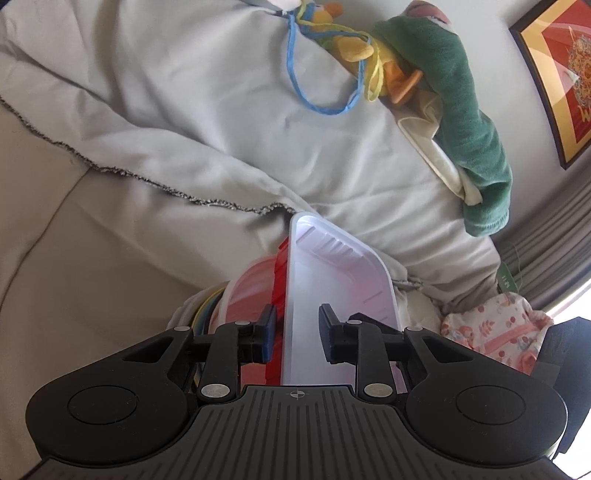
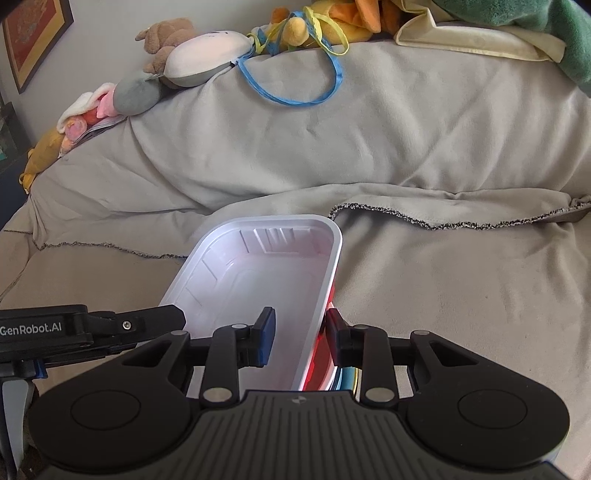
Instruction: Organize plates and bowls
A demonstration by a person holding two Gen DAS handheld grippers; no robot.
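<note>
A white plastic tray is held above a grey-covered sofa, nested over a red container. Its right wall is clamped by the right gripper; its left wall is narrowly gripped by the left gripper.

- Tray on a stack of containers, on the covered sofa.
- Right gripper astride the tray's right wall; left gripper astride the opposite wall.
- Behind — plush toys and a strap loop along the sofa back.
- Framed picture on the wall, far right in the left wrist view.
</note>
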